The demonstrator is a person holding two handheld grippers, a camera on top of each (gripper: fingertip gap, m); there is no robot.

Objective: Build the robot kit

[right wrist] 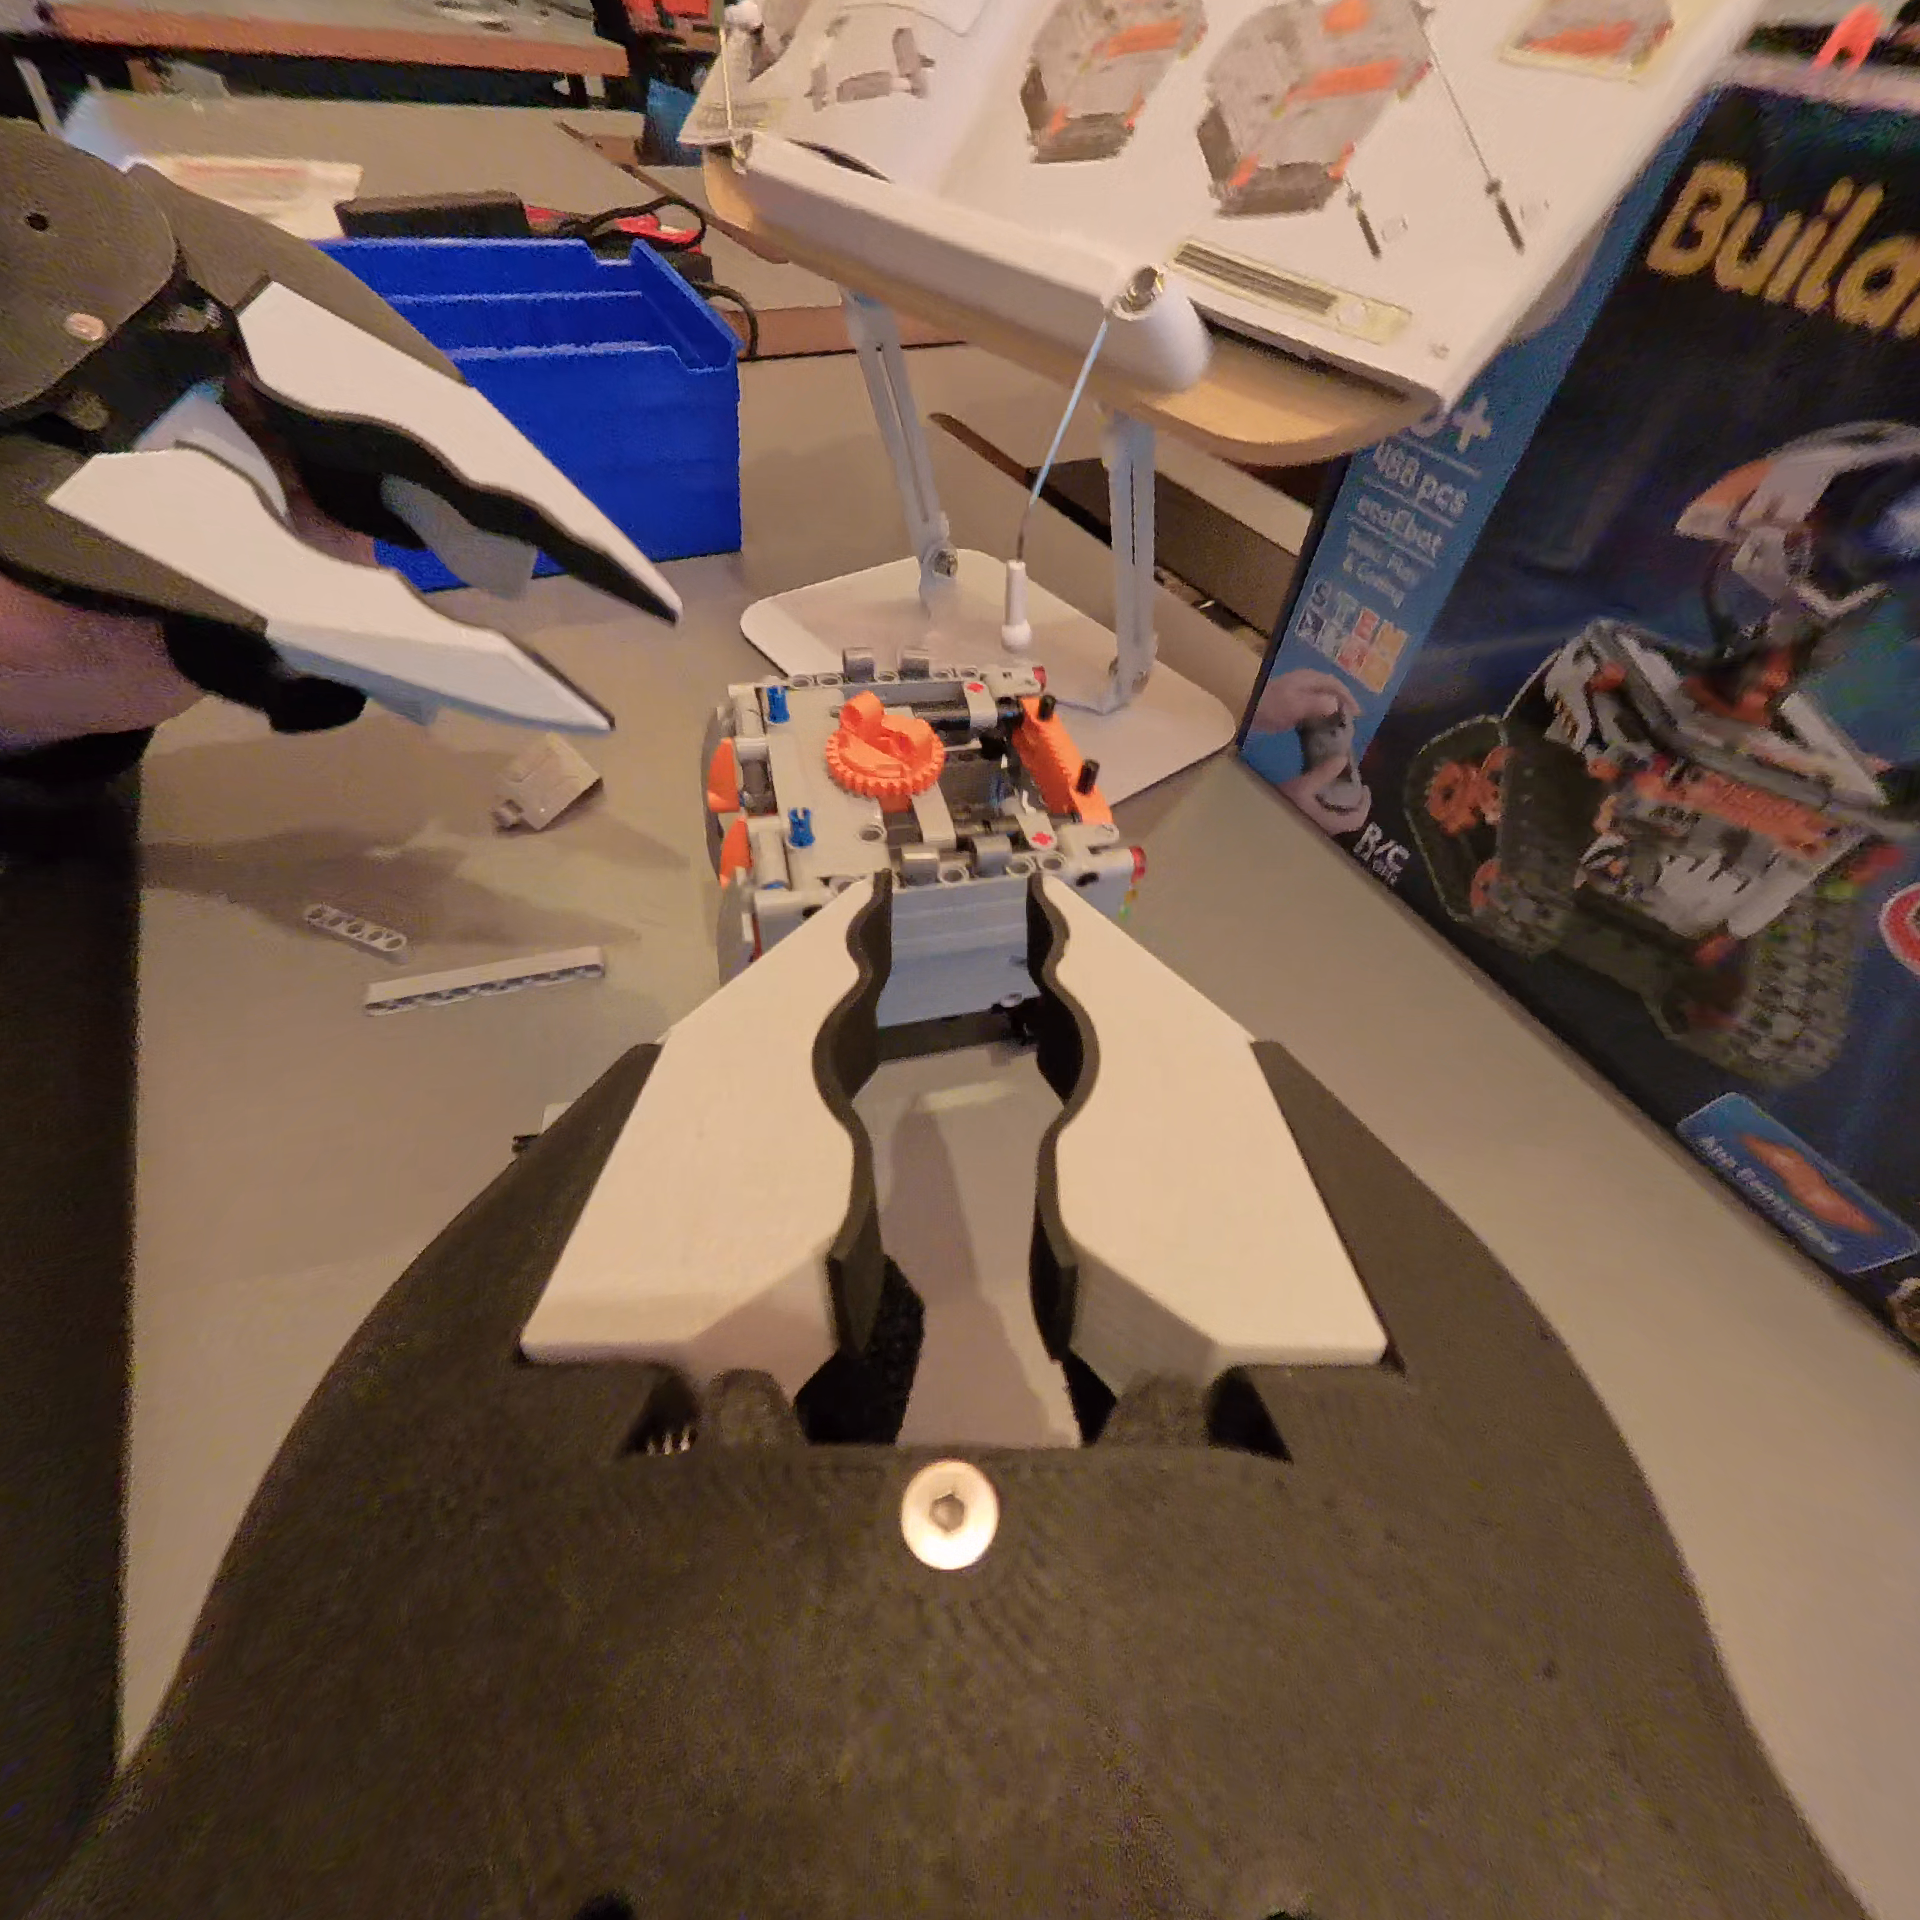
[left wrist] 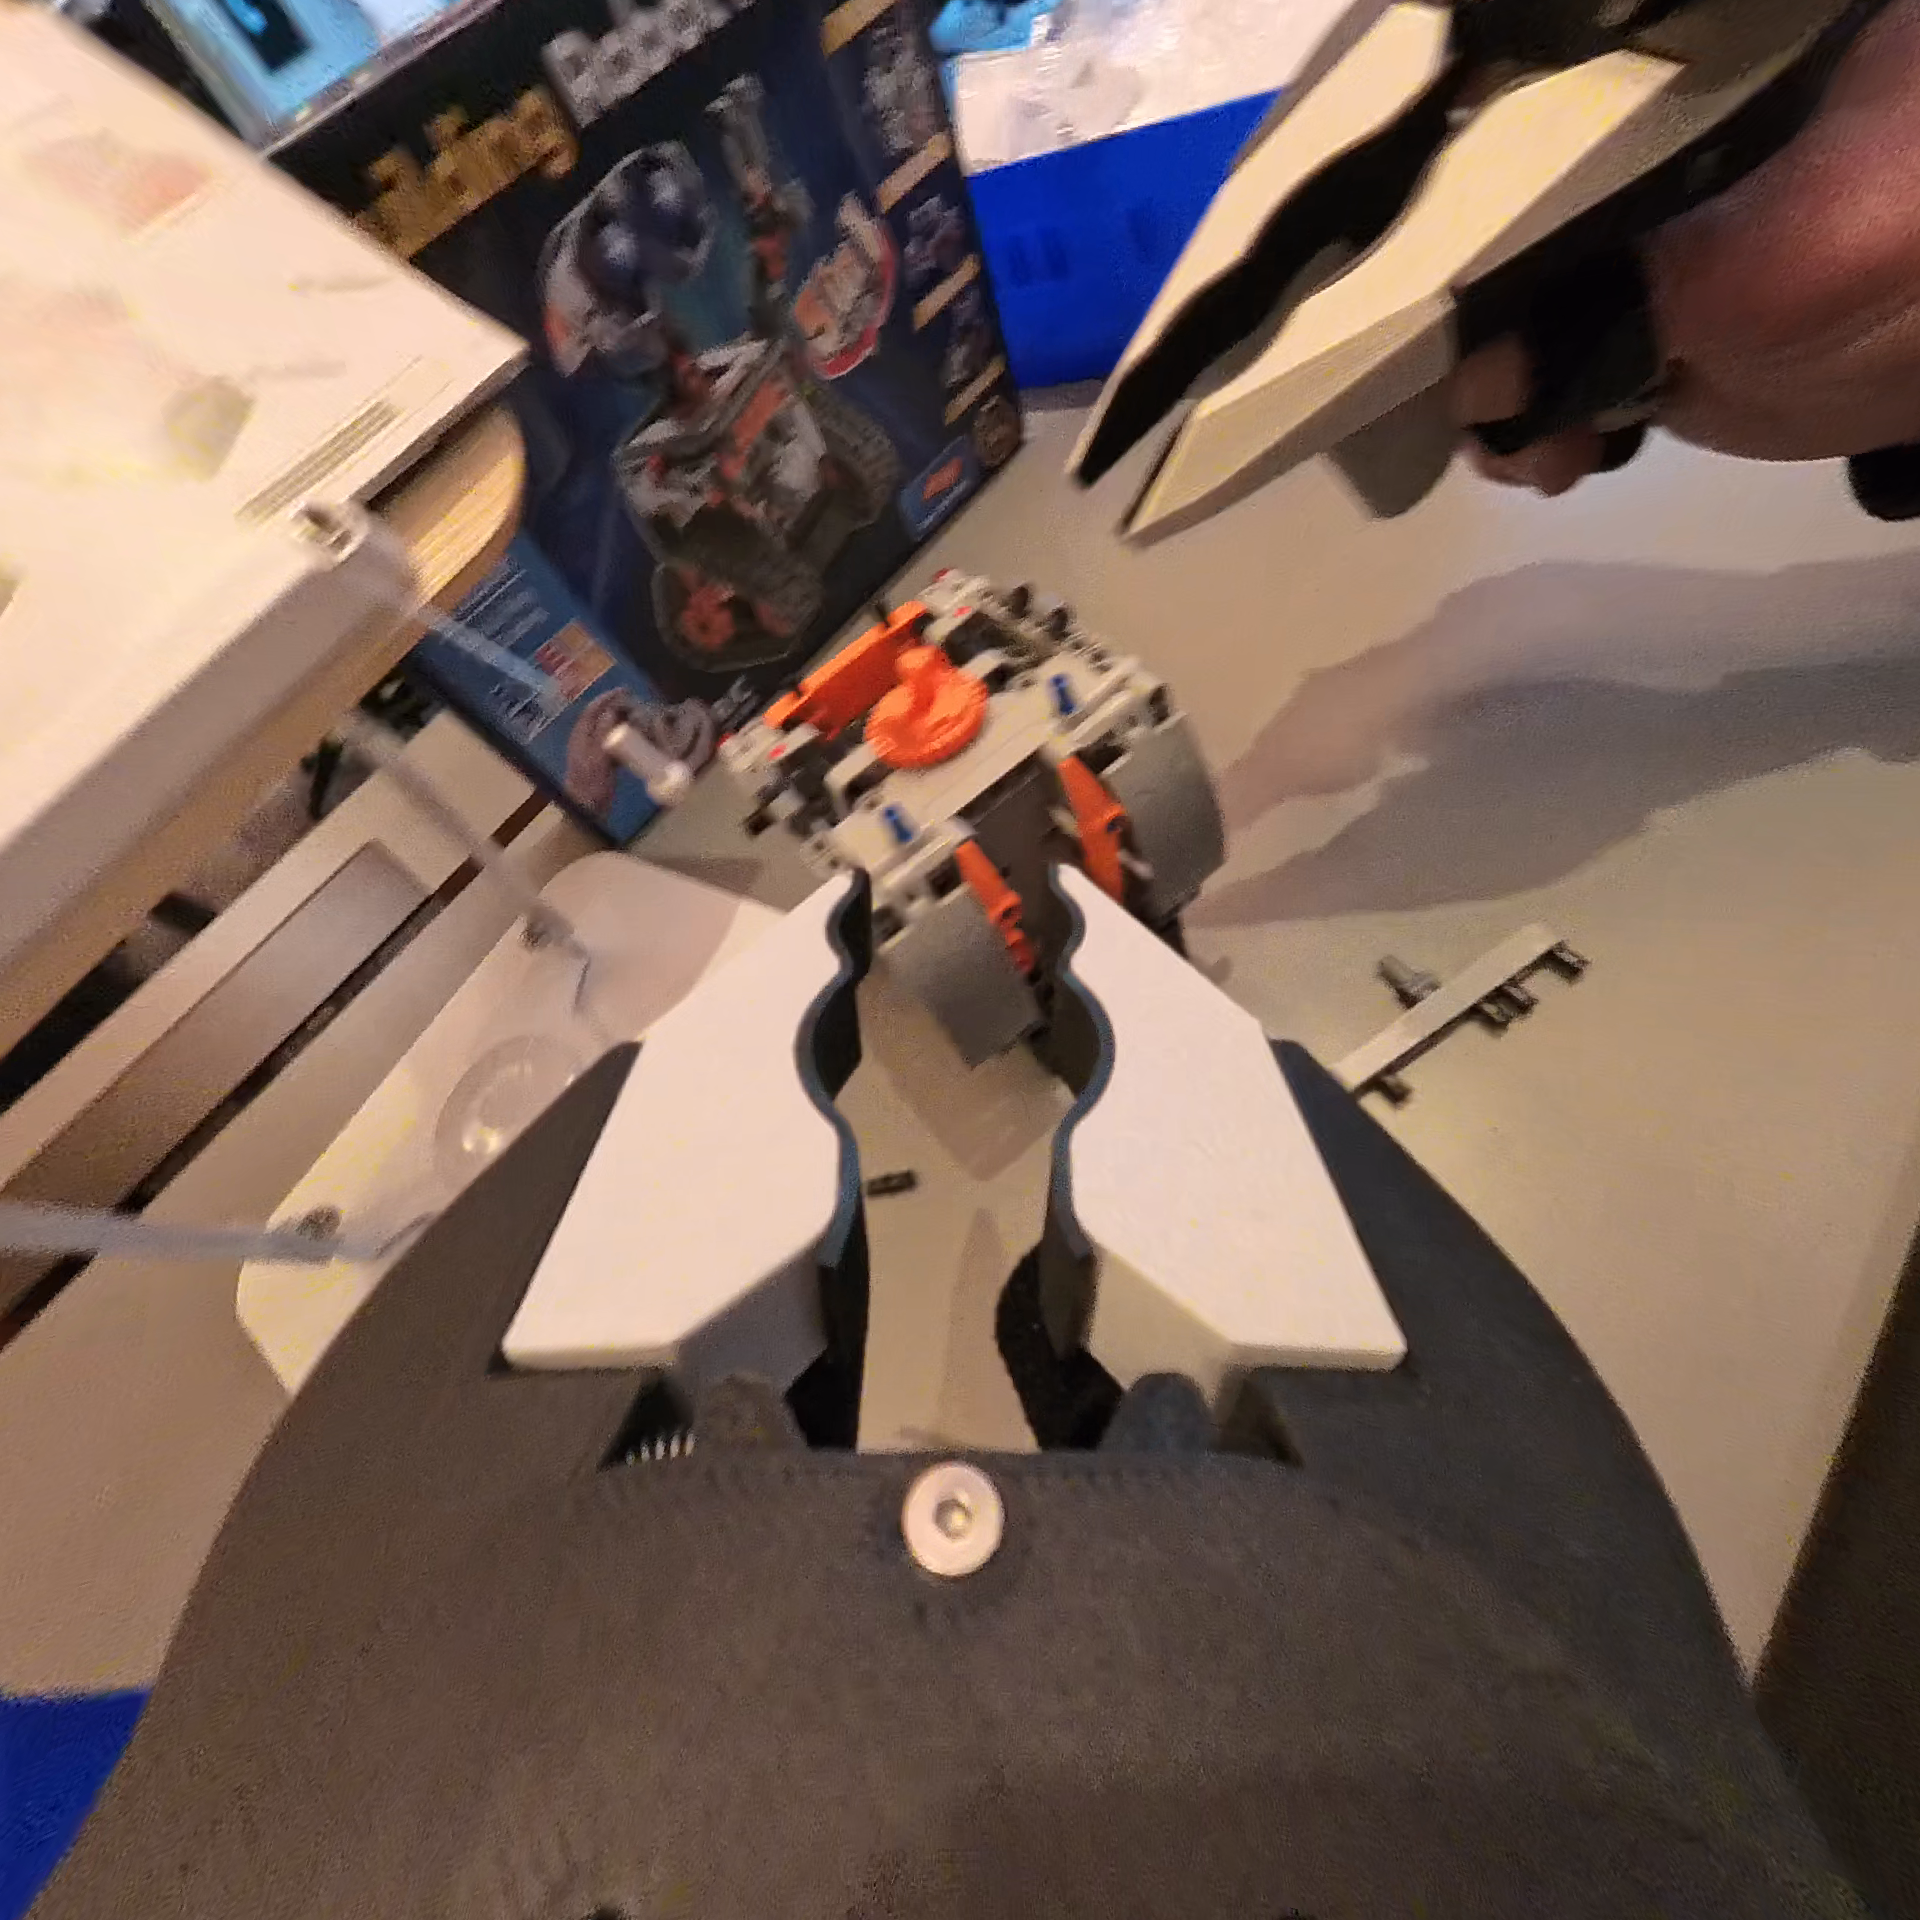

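A grey brick-built model (left wrist: 966, 748) with an orange gear on top stands on the grey table. In the left wrist view my left gripper (left wrist: 961, 894) is open and empty, its tips just short of the model's near side. My right gripper (left wrist: 1117, 504) hangs in the air to the upper right, clear of the model. In the right wrist view my right gripper (right wrist: 958, 894) is open and empty in front of the model (right wrist: 914, 790). My left gripper (right wrist: 644, 670) is raised at the left, open, holding nothing.
A dark toy box (right wrist: 1662, 727) stands at the right. An open instruction booklet (right wrist: 1039, 156) rests on a white stand (right wrist: 831, 623) behind the model. A blue bin (right wrist: 582, 353) is at the back left. Loose grey beams (right wrist: 483, 977) and a grey piece (right wrist: 545, 779) lie left of the model. One gripper's finger ends stand about 10 cm off the other's.
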